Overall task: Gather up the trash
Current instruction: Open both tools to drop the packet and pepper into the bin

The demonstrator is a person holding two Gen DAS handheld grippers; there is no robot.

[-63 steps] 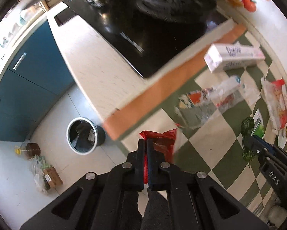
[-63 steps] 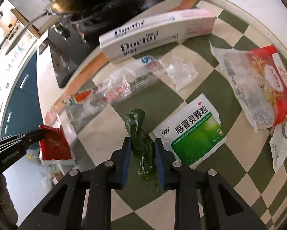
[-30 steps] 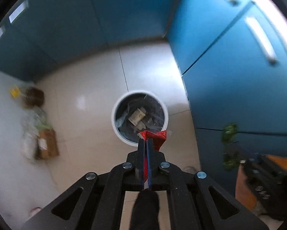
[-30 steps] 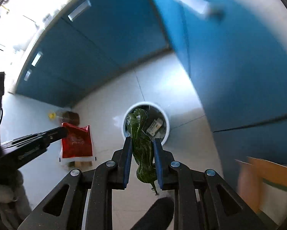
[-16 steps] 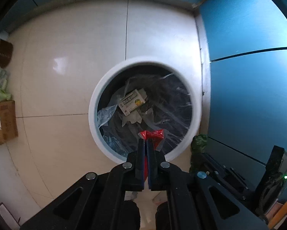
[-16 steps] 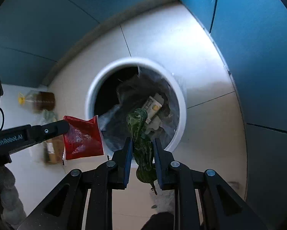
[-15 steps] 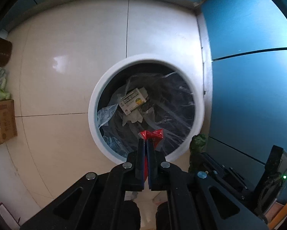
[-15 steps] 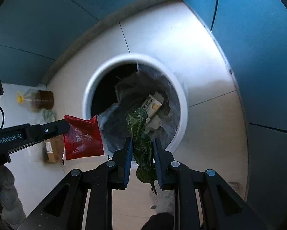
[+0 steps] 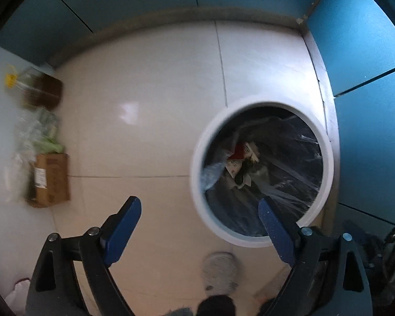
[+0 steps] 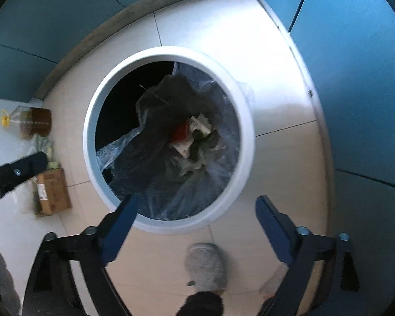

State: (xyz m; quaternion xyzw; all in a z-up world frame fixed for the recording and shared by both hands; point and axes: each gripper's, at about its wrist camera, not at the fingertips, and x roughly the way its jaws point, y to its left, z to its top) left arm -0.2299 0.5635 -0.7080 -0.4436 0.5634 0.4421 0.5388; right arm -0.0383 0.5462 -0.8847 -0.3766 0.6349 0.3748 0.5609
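Observation:
A round white-rimmed trash bin (image 9: 197, 158) with a clear liner stands on the tiled floor, also in the right wrist view (image 10: 88, 131). The red wrapper (image 9: 239, 149) lies inside it among white packets, also in the right wrist view (image 10: 181, 131). The green wrapper (image 10: 197, 150) lies beside it in the bin. My left gripper (image 9: 198, 208) is open and empty, to the left of the bin's near rim. My right gripper (image 10: 196, 208) is open and empty above the bin's near rim. The left gripper's finger shows at the left edge of the right wrist view (image 10: 23, 167).
Blue cabinet doors (image 10: 355, 79) stand to the right and behind the bin. A cardboard box (image 9: 48, 180), plastic bags (image 9: 36, 131) and an oil bottle (image 10: 34, 123) lie by the left wall. A grey slipper (image 10: 205, 268) is on the floor below my grippers.
Both grippers have opened. The red wrapper and the green wrapper have dropped into the bin. The left gripper has shifted left, away from the bin's centre.

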